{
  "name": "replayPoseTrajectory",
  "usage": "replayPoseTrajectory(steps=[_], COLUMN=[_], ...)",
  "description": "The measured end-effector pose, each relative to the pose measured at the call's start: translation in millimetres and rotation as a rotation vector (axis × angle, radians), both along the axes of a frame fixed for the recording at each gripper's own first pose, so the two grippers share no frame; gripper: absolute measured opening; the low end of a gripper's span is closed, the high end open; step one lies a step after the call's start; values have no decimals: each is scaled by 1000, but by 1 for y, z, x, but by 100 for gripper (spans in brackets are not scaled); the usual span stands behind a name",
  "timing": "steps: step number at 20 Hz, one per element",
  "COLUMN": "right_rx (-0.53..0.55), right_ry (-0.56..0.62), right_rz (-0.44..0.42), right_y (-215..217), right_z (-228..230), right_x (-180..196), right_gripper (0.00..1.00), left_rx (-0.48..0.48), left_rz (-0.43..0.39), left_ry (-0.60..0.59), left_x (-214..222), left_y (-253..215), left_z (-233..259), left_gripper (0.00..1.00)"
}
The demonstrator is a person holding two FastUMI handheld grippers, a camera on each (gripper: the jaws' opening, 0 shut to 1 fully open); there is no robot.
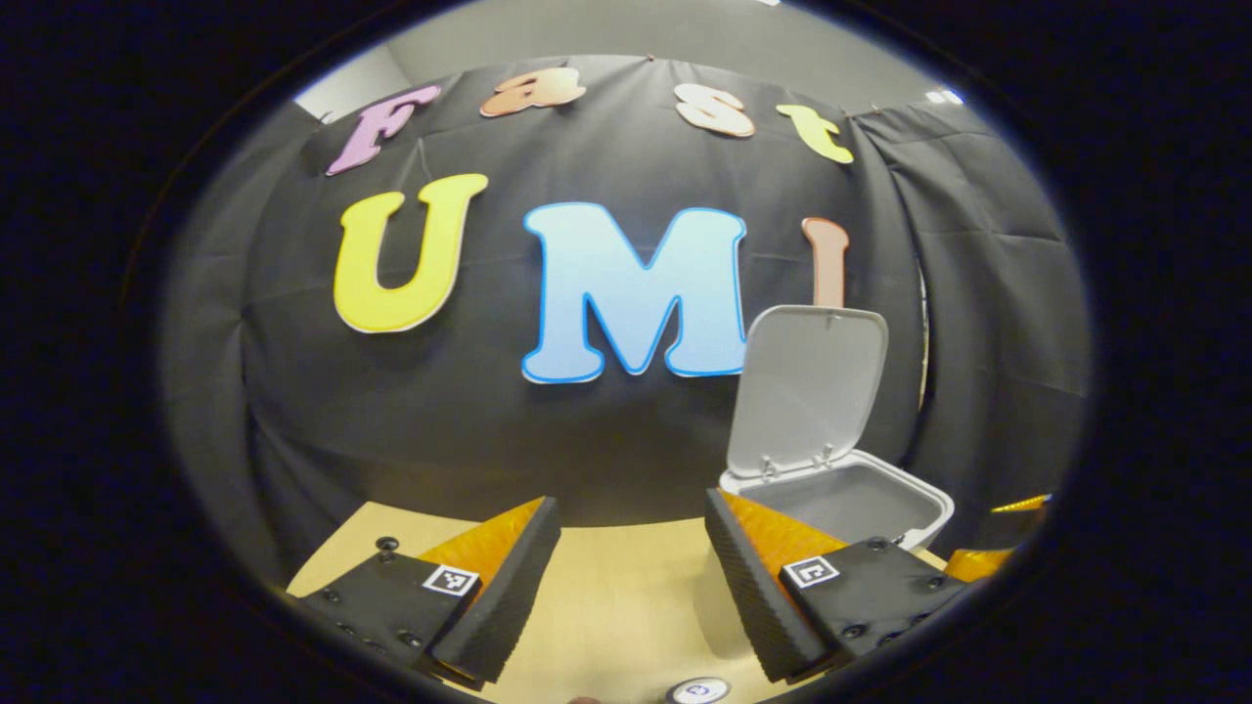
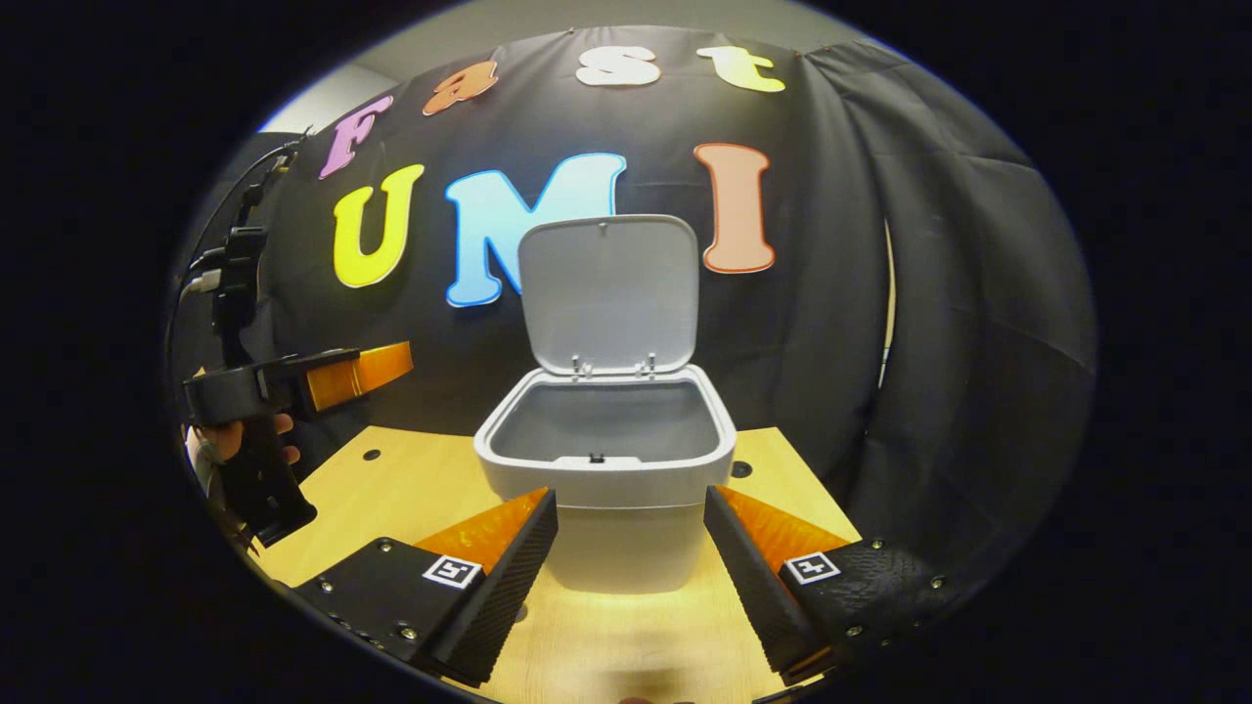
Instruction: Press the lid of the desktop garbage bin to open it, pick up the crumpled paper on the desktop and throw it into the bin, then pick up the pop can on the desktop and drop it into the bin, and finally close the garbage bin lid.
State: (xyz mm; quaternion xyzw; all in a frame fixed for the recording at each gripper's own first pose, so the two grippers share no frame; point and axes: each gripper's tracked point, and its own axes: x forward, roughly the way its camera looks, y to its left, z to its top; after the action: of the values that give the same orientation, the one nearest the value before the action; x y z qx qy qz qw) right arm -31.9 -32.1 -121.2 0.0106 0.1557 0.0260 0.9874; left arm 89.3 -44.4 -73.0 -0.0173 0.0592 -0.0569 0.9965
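the bin [image 2: 606,469] stands open on the wooden table [image 2: 411,489], its lid [image 2: 608,293] upright at the back. the right gripper [image 2: 631,577], fingers apart and empty, faces it; the left gripper [image 1: 631,587], also apart, is left of the bin. next, i judge, comes finding the paper. behind the bin hangs black cloth.

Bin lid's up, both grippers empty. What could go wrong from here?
1. The lid stands upright behind the opening; a gripper reaching over the bin could knock it shut early.
2. The right gripper sits open, close in front of the bin; pushing forward may shove the light bin across the table.
3. The left gripper, also open, is beside the bin; both heading for the opening could collide.
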Motion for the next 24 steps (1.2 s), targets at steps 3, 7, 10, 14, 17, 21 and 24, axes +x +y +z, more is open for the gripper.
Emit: replayPoseTrajectory(steps=[3, 7, 10, 14, 17, 21, 24], right_rx=[-1, 1, 6, -1, -12, -26, -37], right_ry=[28, 83, 136, 192, 221, 252, 275], right_rz=[66, 158, 222, 290, 330, 371, 397], right_y=[24, 57, 79, 104, 118, 134, 144], right_z=[-12, -32, -49, -69, -82, -96, -106], right_x=[0, -2, -4, -6, -7, -5, -3], right_gripper=[97, 97, 97, 97, 97, 97, 97], left_rx=[-4, -7, -11, -7, -3, 6, 12], left_rz=[61, 131, 169, 212, 244, 282, 308], left_ry=[8, 19, 26, 34, 41, 46, 52], left_x=[-8, -20, -29, -41, -49, -59, -64], left_y=[33, 70, 91, 114, 132, 152, 165], left_z=[-3, -8, -11, -13, -14, -15, -16], left_gripper=[100, 100, 100, 100, 100, 100, 100])
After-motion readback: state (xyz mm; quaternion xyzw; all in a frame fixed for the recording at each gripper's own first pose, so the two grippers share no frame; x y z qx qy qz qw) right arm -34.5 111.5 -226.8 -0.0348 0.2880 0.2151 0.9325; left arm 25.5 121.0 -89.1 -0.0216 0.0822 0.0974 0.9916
